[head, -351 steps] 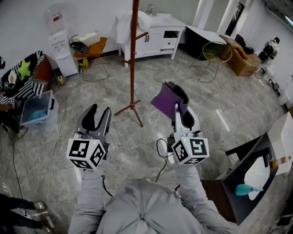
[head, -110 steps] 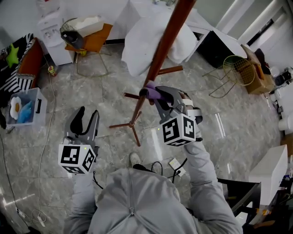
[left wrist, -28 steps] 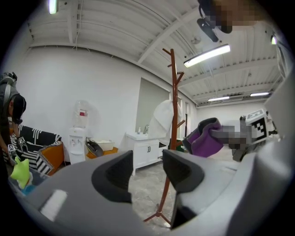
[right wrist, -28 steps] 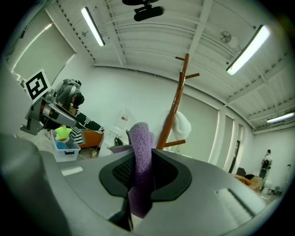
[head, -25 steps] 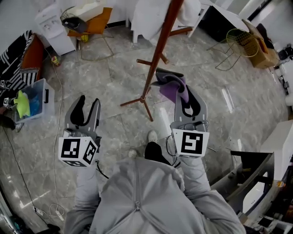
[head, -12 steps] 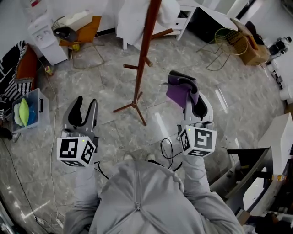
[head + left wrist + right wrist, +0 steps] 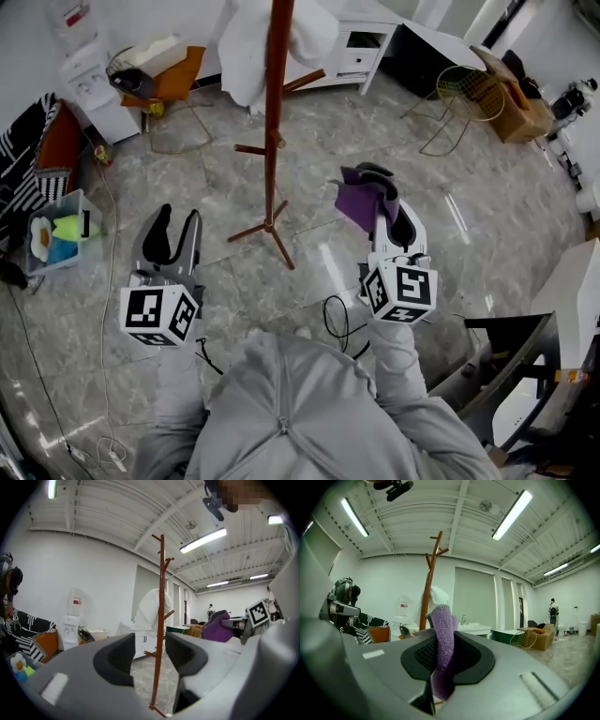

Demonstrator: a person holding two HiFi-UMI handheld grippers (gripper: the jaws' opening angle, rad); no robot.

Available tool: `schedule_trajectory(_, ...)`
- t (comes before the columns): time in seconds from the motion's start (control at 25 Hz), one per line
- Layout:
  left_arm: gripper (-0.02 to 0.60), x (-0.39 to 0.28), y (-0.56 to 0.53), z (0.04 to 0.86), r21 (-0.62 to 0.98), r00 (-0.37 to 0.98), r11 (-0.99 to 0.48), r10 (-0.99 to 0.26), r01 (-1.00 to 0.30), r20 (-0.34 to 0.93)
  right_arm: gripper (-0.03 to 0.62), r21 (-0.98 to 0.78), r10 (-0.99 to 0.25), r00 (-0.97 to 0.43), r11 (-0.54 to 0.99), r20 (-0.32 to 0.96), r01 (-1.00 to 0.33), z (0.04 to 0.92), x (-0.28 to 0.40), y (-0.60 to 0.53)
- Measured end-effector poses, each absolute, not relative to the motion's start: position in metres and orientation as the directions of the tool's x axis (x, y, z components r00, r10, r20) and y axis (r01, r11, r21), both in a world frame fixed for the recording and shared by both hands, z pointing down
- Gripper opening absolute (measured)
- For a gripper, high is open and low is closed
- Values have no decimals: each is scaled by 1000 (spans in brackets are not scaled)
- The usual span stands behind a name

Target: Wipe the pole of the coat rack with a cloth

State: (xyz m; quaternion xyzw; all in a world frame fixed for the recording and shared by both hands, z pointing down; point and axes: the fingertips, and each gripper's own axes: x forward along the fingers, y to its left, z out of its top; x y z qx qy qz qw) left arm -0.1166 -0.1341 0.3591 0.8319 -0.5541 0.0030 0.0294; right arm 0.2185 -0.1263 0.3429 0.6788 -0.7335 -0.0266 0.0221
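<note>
— Where is the cloth?
— The purple cloth (image 7: 357, 200) is pinched in the shut jaws of the right gripper (image 7: 377, 192), right of the coat rack pole (image 7: 273, 112) and apart from it, with only floor (image 7: 314, 164) between.
— And the left gripper (image 7: 176, 220)?
— Its jaws are apart and hold nothing. A white garment (image 7: 242, 42) hangs on the rack.

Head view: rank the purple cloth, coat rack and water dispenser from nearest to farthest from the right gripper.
1. Purple cloth, clamped in the right gripper.
2. Coat rack, to its left.
3. Water dispenser, far left by the wall.
</note>
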Motion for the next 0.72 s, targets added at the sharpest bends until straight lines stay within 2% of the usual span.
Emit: schedule_trajectory(0.72, 215, -92, -114, 346, 22, 363, -362, -932, -932, 17, 54, 52, -986, -165, 164, -1, -985, 348, 216, -119)
